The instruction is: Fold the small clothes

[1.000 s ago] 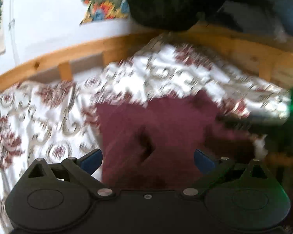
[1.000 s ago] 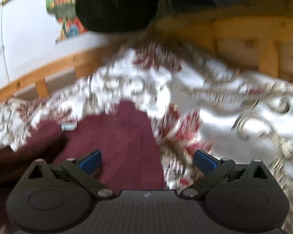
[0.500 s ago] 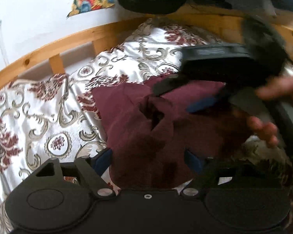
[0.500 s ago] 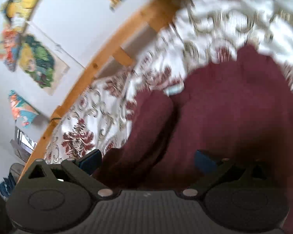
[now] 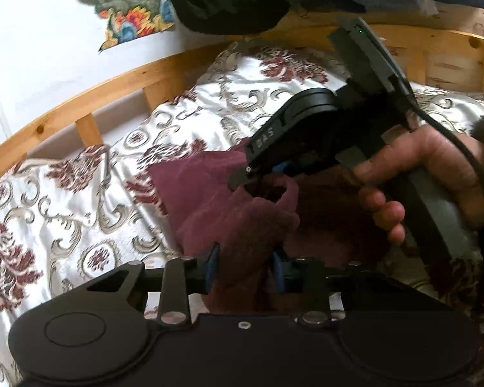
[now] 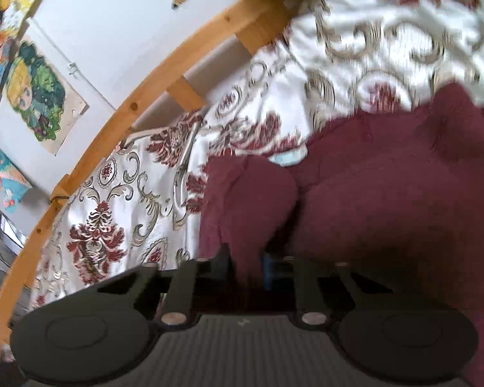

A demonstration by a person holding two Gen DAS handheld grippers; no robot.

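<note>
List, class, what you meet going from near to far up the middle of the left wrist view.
Left tongs → maroon garment → patterned bedspread → wooden bed rail → black bundle.

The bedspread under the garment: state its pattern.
The bedspread is white satin with maroon flowers and grey-gold scrolls; clearest in the left wrist view.

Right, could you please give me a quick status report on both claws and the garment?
Left claw just closed on maroon garment. Right claw just closed on another fold of it. Garment bunched on floral bedspread. Nothing in the way.
</note>
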